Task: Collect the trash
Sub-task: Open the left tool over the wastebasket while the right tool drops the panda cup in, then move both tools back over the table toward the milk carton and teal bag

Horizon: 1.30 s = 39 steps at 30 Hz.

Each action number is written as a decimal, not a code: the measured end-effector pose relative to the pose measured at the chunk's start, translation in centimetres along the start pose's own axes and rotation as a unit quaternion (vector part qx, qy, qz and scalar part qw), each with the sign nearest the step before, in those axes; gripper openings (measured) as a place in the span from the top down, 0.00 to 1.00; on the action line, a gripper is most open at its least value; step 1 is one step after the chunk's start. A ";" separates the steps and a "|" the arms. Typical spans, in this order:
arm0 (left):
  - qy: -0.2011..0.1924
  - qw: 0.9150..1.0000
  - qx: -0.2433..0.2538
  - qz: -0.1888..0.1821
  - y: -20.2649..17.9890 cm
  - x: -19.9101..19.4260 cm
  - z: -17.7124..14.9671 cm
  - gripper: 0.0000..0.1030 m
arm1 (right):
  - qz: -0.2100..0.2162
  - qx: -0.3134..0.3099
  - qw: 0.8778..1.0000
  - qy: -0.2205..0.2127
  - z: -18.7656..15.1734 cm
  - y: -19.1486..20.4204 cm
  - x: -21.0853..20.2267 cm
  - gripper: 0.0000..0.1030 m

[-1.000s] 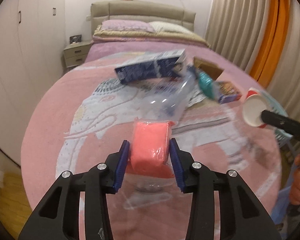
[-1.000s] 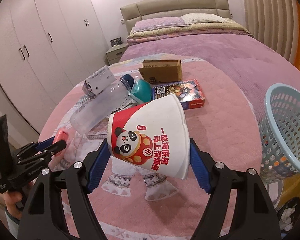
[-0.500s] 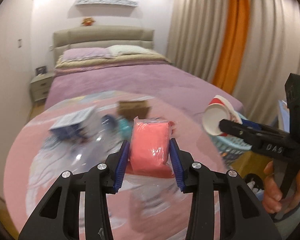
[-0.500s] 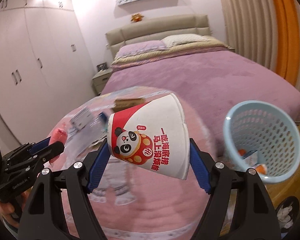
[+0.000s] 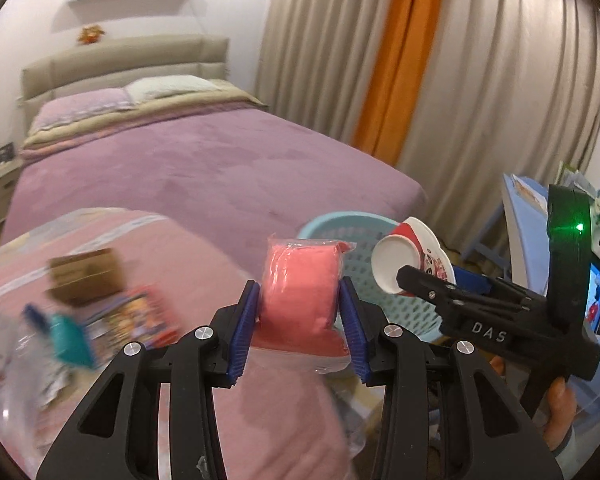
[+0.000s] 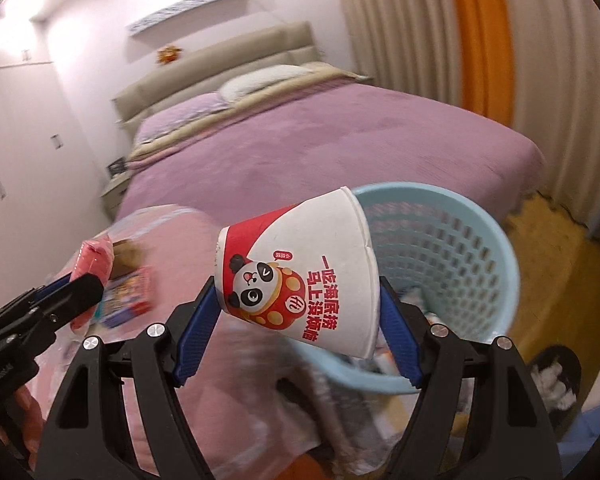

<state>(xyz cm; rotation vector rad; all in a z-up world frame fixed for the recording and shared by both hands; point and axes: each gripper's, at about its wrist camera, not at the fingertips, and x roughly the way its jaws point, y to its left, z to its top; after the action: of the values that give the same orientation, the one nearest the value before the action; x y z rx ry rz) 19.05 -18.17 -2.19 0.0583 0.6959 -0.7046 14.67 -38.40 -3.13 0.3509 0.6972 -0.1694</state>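
Left gripper (image 5: 300, 316) clamps a pink plastic-wrapped soft packet (image 5: 300, 288), held over the near right edge of the pink bedspread (image 5: 204, 248). Right gripper (image 6: 296, 316) grips a white-and-red paper panda cup (image 6: 300, 272) on its side, before the light-blue perforated plastic basket (image 6: 452, 248); basket mouth unobstructed. Leftover litter lies left.

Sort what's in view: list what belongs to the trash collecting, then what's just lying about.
Part of the job:
- pink packet, clamped in the left gripper
- panda paper cup, clamped in the right gripper
- blue basket
- brown box and colourful flat box on the pink blanket

Just there:
- bed
- curtains
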 end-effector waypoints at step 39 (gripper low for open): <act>-0.026 0.999 -0.033 0.012 0.3 -1.5 -0.7 0.33 | 0.015 -0.043 0.999 -0.023 -0.5 0.6 0.0 0.26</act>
<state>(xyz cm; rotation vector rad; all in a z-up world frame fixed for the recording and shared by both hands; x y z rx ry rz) 17.95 -16.86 -1.88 -0.0110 0.6677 -0.6570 14.57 -37.63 -3.36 0.2753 0.6509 -0.1182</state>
